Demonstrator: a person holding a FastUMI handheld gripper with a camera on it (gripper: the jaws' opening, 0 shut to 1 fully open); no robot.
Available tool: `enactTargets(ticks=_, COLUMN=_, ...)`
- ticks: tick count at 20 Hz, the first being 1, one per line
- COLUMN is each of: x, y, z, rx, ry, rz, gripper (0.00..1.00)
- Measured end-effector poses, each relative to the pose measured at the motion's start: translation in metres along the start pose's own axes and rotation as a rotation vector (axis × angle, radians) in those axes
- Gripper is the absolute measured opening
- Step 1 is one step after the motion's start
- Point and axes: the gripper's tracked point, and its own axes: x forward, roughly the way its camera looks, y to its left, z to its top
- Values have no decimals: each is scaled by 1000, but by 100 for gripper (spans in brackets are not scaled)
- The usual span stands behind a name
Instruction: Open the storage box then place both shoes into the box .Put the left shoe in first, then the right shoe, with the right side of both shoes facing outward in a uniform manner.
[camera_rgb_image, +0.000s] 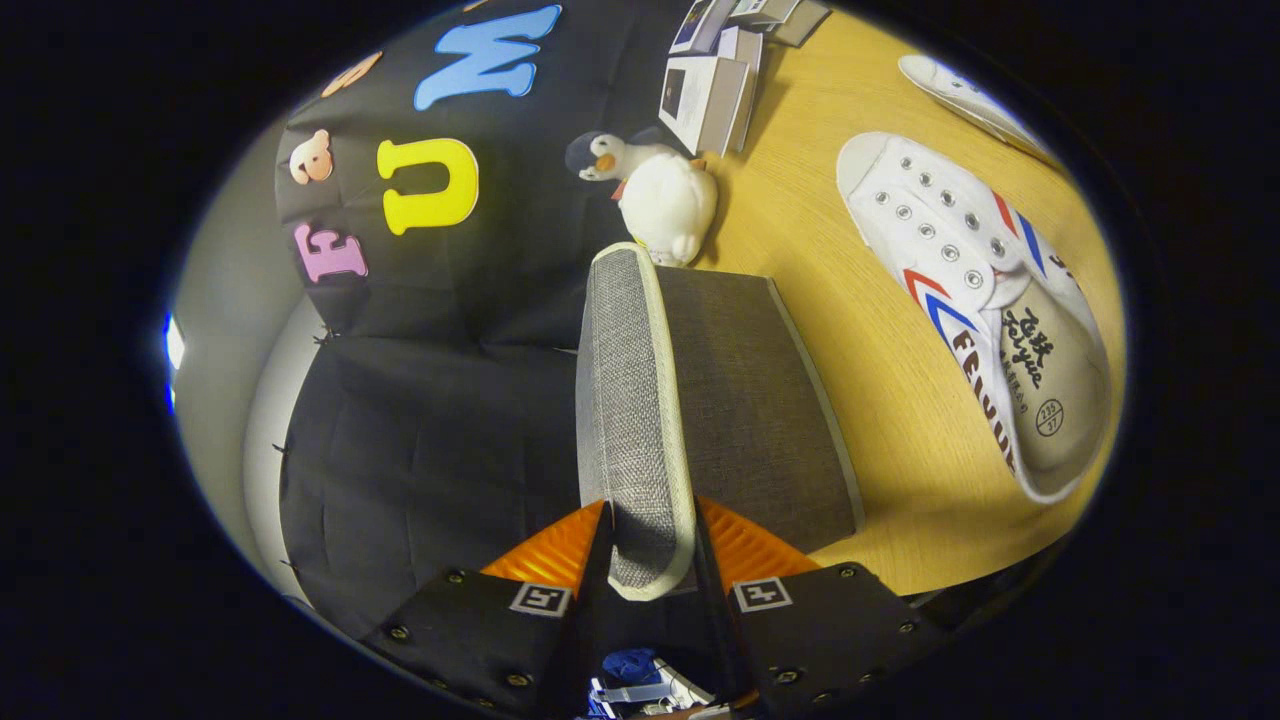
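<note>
My gripper (652, 545) is shut on the grey fabric lid (632, 400) of the storage box, both fingers pressing its pale-trimmed edge from either side. The view is rolled sideways. The lid stands lifted away from the dark grey box body (755, 400), which sits on the wooden table (800, 230). Beyond the box lies a white canvas shoe (975, 290) with red and blue stripes, its opening and insole showing. A second white shoe (965, 95) lies farther off on the table.
A plush penguin (655, 190) sits on the table just past the lid's far end. Several small white cartons (715, 85) stand behind it against the black cloth wall (430, 400).
</note>
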Motion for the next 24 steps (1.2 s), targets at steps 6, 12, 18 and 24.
enactTargets(ticks=6, x=-2, y=12, z=16, rx=36, ry=-52, rz=21, gripper=3)
enactTargets(ticks=12, x=-12, y=34, z=26, rx=-99, ry=-32, rz=-3, gripper=0)
enactTargets(ticks=18, x=-24, y=85, z=56, rx=-211, ry=-79, rz=25, gripper=0)
enactTargets(ticks=24, x=-15, y=135, z=43, rx=-350, ry=-77, rz=14, gripper=0)
